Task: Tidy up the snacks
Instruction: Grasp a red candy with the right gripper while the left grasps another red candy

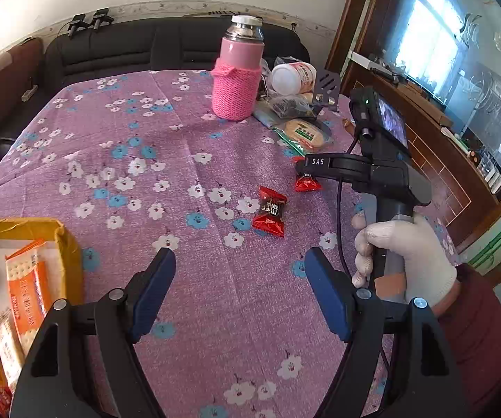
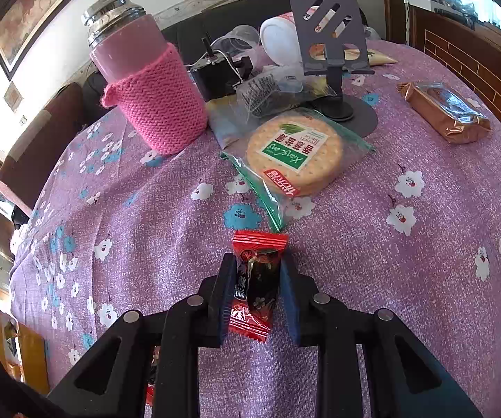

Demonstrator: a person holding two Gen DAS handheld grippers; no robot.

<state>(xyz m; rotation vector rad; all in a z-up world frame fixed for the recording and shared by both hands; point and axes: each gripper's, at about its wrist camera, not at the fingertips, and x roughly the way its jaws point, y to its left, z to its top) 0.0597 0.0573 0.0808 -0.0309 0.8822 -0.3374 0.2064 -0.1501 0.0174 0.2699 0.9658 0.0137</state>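
Note:
My left gripper (image 1: pixel 240 261) is open and empty above the purple floral tablecloth (image 1: pixel 139 160). A red and black candy (image 1: pixel 268 216) lies ahead of it. My right gripper (image 2: pixel 255 264) is shut on a second red candy (image 2: pixel 255 278); it also shows in the left wrist view (image 1: pixel 306 183) under the right gripper's tip (image 1: pixel 314 167). A yellow box (image 1: pixel 64 244) at the left holds orange cracker packs (image 1: pixel 27 289). A round cracker pack in a clear bag (image 2: pixel 295 155) lies just beyond the held candy. A brown wrapped snack (image 2: pixel 445 109) lies at the far right.
A pink flask in a knitted sleeve (image 1: pixel 238 73) stands at the back of the table. Beside it are a white jar (image 2: pixel 278 43), a grey phone stand (image 2: pixel 334 55) and a pile of bags and cables. A dark sofa (image 1: pixel 118 48) is behind the table.

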